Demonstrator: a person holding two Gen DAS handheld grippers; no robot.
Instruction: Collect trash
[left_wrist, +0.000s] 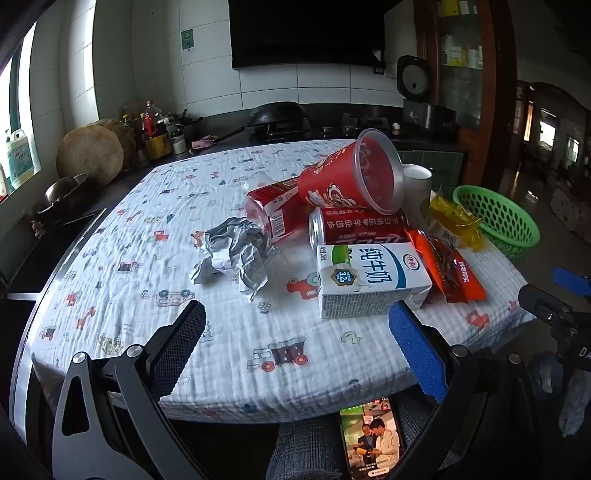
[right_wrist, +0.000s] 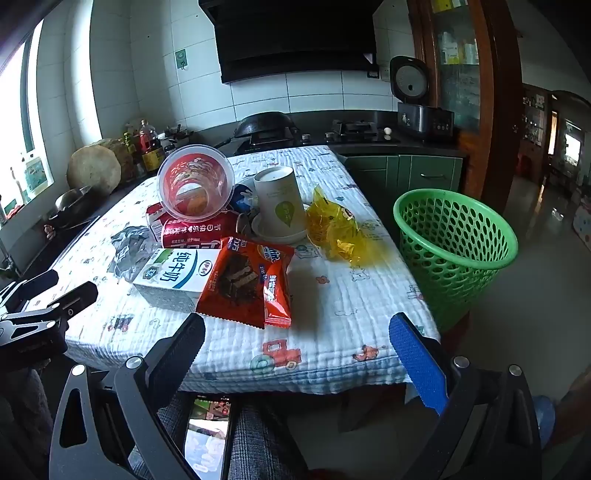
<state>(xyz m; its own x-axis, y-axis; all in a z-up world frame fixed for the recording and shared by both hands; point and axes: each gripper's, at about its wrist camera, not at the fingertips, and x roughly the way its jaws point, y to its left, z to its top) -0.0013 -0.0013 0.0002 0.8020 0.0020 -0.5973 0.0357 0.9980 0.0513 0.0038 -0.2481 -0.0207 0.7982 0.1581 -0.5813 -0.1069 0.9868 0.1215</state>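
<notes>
Trash lies piled on the cloth-covered table (left_wrist: 147, 266): crumpled paper (left_wrist: 236, 251), two red cans (left_wrist: 275, 210) (left_wrist: 360, 225), a tipped red plastic cup (left_wrist: 354, 177), a white milk carton (left_wrist: 369, 277), an orange snack wrapper (left_wrist: 447, 266), a yellow wrapper (right_wrist: 334, 225) and an upturned white paper cup (right_wrist: 280, 203). A green basket (right_wrist: 454, 243) stands on the floor off the table's right side. My left gripper (left_wrist: 297, 314) is open before the near edge, nothing between its fingers. My right gripper (right_wrist: 297, 325) is open too, short of the snack wrapper (right_wrist: 245, 284).
A phone (left_wrist: 371, 439) rests on a person's lap below the table edge. Behind the table runs a dark counter with a wok (left_wrist: 277, 114), bottles (left_wrist: 151, 125), a round chopping block (left_wrist: 90, 155) and a rice cooker (right_wrist: 410, 96).
</notes>
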